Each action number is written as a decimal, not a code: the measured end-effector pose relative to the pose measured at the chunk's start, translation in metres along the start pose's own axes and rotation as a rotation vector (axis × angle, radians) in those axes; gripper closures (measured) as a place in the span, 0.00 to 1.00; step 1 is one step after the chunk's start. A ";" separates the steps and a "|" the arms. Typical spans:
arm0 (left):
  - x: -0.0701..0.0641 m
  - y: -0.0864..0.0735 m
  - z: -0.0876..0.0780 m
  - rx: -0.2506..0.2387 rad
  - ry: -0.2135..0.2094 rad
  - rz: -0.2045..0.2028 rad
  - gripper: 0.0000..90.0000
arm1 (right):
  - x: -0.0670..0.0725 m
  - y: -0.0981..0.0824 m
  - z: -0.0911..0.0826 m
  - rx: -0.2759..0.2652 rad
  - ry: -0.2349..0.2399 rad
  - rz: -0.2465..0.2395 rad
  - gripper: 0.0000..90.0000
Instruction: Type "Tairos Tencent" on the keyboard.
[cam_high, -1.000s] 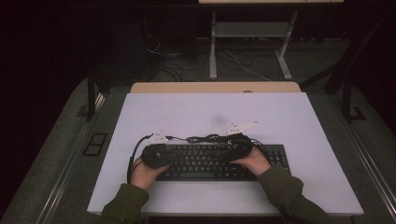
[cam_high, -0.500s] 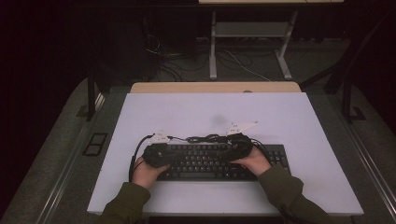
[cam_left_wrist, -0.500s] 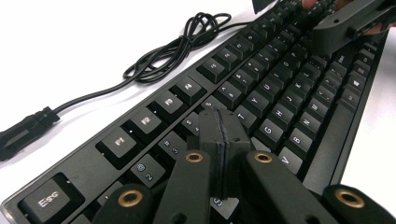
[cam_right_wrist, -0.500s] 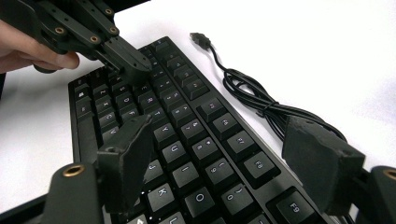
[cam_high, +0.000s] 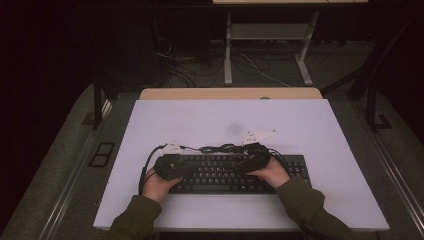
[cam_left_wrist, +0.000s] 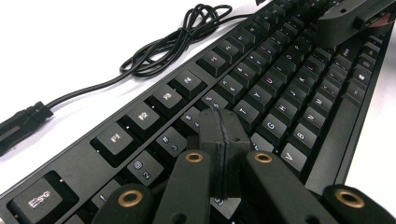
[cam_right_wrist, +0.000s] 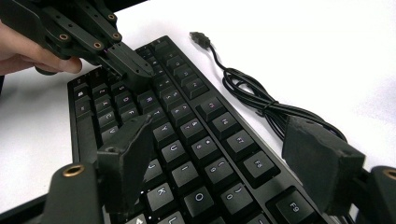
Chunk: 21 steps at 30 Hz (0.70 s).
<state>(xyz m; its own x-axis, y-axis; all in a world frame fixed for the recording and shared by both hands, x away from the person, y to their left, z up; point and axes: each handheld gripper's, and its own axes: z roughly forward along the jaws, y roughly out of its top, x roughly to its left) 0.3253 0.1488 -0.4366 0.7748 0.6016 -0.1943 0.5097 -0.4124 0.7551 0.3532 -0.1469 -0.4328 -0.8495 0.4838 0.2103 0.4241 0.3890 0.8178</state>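
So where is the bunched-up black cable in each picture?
High view: the cable bundle lies on the white table just behind the keyboard, mid-picture.
Left gripper view: top middle, left of the keys.
Right gripper view: right of the keys, plug towards the top.
Shared landmark: the keyboard's function-key row beside it.

The room is very dark at the back and the sides — only the middle is lit. A big white table top (cam_high: 215, 125) lies on a grey floor (cam_high: 70, 165), and a tan wooden edge (cam_high: 230, 93) runs along its far side. Behind it stands a grey metal table frame (cam_high: 267, 37) with two legs, and loose wires (cam_high: 260, 67) lie on the floor beneath it.
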 end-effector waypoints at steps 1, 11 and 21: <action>0.000 0.000 0.000 -0.001 0.000 0.000 0.99 | 0.000 0.000 0.000 0.000 0.000 0.000 0.27; 0.001 -0.001 0.002 0.005 -0.004 0.004 0.99 | 0.000 0.000 0.000 0.001 -0.001 0.000 0.27; -0.001 0.001 -0.003 -0.016 -0.008 -0.001 0.99 | 0.000 0.001 -0.001 -0.003 0.002 0.003 0.27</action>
<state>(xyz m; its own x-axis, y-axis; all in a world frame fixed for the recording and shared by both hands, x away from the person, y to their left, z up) 0.3240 0.1497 -0.4338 0.7770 0.5969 -0.2001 0.5046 -0.4003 0.7650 0.3527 -0.1471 -0.4318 -0.8489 0.4835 0.2137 0.4257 0.3855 0.8187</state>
